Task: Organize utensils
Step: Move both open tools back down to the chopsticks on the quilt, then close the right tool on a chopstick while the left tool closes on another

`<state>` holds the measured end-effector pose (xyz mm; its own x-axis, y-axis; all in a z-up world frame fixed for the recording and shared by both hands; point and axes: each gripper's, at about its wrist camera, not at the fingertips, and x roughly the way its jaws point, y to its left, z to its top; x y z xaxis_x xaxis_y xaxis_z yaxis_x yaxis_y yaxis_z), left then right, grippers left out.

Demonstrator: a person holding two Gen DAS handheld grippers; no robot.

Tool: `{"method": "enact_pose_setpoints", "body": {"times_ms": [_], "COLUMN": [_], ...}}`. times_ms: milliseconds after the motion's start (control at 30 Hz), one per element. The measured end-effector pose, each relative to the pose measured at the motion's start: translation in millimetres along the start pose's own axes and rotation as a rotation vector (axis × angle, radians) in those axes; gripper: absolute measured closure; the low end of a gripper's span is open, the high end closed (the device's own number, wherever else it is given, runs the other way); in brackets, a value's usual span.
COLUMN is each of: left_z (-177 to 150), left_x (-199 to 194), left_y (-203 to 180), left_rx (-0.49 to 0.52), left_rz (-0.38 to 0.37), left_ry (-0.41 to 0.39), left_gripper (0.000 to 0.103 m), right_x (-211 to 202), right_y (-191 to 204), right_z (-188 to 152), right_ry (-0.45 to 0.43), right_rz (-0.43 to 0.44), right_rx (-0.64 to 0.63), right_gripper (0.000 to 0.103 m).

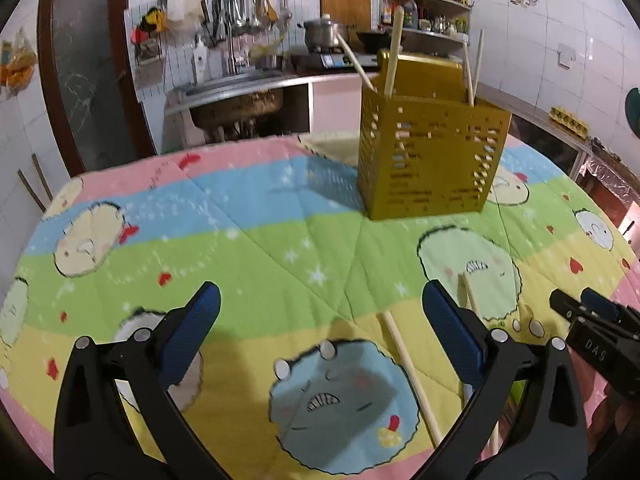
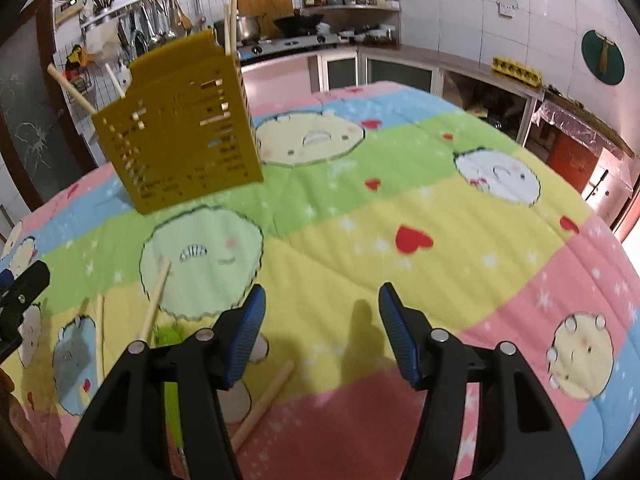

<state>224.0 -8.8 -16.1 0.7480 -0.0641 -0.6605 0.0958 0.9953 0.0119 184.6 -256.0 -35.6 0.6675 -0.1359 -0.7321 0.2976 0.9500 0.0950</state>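
Table (image 1: 248, 248): covered by a quilted cloth in pink, blue, green and yellow bands with round cartoon faces.

Utensil holder (image 1: 430, 156): mustard-yellow, square, slotted sides, upright on the cloth toward the far side. Several wooden chopsticks (image 1: 394, 52) stand in it, leaning outward at different angles.

Loose chopsticks: one (image 1: 412, 376) lies on the cloth just inside the left gripper's right finger, running from near to far; a second (image 1: 470, 296) lies beside it, partly hidden by that finger. In the right wrist view another loose chopstick (image 2: 264, 404) lies near the right gripper's left finger, beside a green item (image 2: 170, 338) that may be a utensil handle, though most of it is hidden.

Left gripper (image 1: 320, 312): jaws spread wide, nothing between them, above the cloth.

Right gripper (image 2: 320, 316): jaws apart, empty, above the cloth, to the right of the left one.
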Motion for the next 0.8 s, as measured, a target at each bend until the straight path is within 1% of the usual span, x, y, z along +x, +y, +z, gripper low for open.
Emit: {"method": "enact_pose_setpoints", "body": {"times_ms": [100, 267, 300, 333, 400, 433, 500, 600, 633, 667, 700, 733, 800], "left_z": [-4, -11, -12, -12, -13, -14, -14, -14, -14, -15, -15, -16, -17], "left_x": [4, 11, 14, 15, 17, 18, 21, 24, 25, 26, 27, 28, 31], "left_y": [-3, -7, -7, -7, -6, -5, -5, -7, -9, -11, -13, -16, -22], "left_rx": [-0.004, -0.001, -0.003, -0.007, -0.019, -0.027, -0.032, -0.044, -0.044, -0.037, -0.032, -0.023, -0.011], "left_rz": [-0.013, -0.013, -0.019, -0.023, -0.035, -0.042, -0.061, -0.076, -0.078, -0.084, -0.088, -0.097, -0.109], "left_ry": [0.026, 0.056, 0.069, 0.076, 0.091, 0.099, 0.116, 0.142, 0.148, 0.16, 0.166, 0.18, 0.204], "left_gripper": [0.005, 0.005, 0.006, 0.006, 0.006, 0.007, 0.013, 0.015, 0.017, 0.02, 0.024, 0.026, 0.036], "right_x": [1, -1, -2, -3, -2, -3, -3, 0, 1, 1, 2, 2, 4], "right_y": [3, 6, 8, 9, 12, 13, 15, 16, 18, 21, 25, 26, 28], "right_z": [-7, -15, -17, -19, -22, -23, -25, -24, -25, -25, -25, -26, -24], "right_ry": [0.023, 0.045, 0.052, 0.06, 0.08, 0.082, 0.091, 0.108, 0.111, 0.111, 0.114, 0.113, 0.112], "right_rz": [-0.008, -0.013, -0.01, -0.005, 0.013, 0.011, 0.012, 0.007, 0.004, 0.003, 0.006, 0.004, 0.007], "right_rx": [0.001, 0.01, 0.009, 0.008, 0.01, 0.012, 0.017, 0.026, 0.02, 0.008, -0.011, -0.022, -0.034], "right_gripper": [0.045, 0.046, 0.05, 0.057, 0.065, 0.067, 0.068, 0.07, 0.073, 0.076, 0.082, 0.085, 0.086]}}
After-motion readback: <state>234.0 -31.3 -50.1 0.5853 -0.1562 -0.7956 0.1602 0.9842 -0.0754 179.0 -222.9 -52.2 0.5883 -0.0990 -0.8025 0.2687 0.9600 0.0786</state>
